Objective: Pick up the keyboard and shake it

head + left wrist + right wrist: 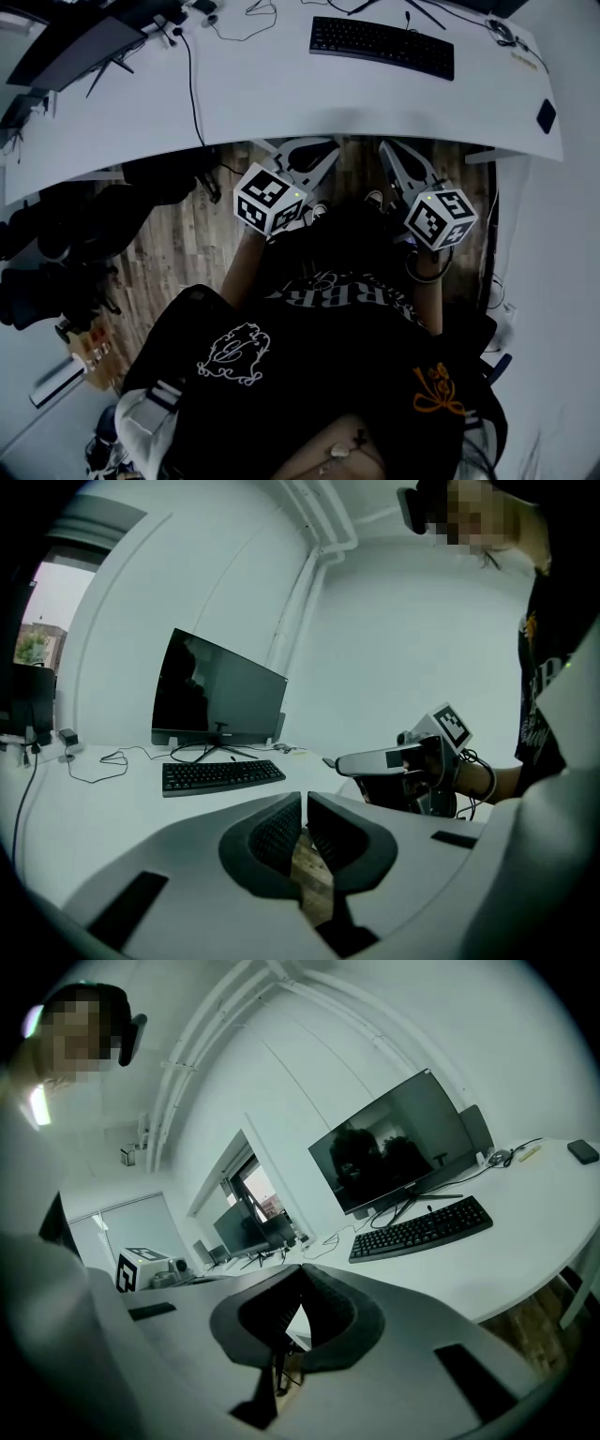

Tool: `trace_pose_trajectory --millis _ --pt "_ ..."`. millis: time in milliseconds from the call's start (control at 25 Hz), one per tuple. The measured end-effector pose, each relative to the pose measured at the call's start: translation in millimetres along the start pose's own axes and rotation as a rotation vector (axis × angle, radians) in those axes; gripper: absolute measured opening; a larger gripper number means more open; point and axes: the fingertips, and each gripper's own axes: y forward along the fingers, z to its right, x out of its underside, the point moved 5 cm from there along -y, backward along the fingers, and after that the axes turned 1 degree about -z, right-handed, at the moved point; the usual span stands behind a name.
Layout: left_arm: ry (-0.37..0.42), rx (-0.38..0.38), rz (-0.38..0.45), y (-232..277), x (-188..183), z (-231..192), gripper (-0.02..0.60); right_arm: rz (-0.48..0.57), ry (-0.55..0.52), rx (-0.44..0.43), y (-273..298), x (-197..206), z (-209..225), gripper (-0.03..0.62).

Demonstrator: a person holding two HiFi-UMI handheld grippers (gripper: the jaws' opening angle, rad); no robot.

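Upper centre of frame: keyboard (382, 47), judged light and rigid, best taken at both short ends; left gripper (305, 156) and right gripper (403, 161) clenched empty, lower down.

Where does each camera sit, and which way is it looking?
Head view: on the person's head, looking steeply down at the desk, keyboard and floor; shows the shirt, left gripper and right gripper.
Left gripper view: on the left gripper, looking past its shut jaws at keyboard and monitor; right gripper and forearm show at right.
Right gripper view: on the right gripper, past its shut jaws at keyboard and monitor; the left gripper's cube shows at left.
Shared: both gripper views show the keyboard before the monitor.
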Motion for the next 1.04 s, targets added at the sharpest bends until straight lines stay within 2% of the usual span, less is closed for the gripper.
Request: trace_pose_trajectory --millis 360,560,800,1040 --pt "0.0 0.053 0.003 -5.0 7.5 5.3 0.032 0.019 -0.016 0.035 -2.1 1.9 -5.8 0.012" --pt "-0.029 0.078 0.038 -11.2 2.4 6.1 0.033 0.027 -0.039 0.043 -1.8 -2.1 -8.9 0.012" --pt "0.004 0.074 0.031 -16.2 0.3 7.9 0.032 0.032 -0.06 0.044 -2.8 -6.3 -13.4 0.012" --pt "-0.015 0.077 0.05 -20.3 -1.7 3.7 0.033 0.026 -0.086 0.046 2.0 -10.2 -13.9 0.011"
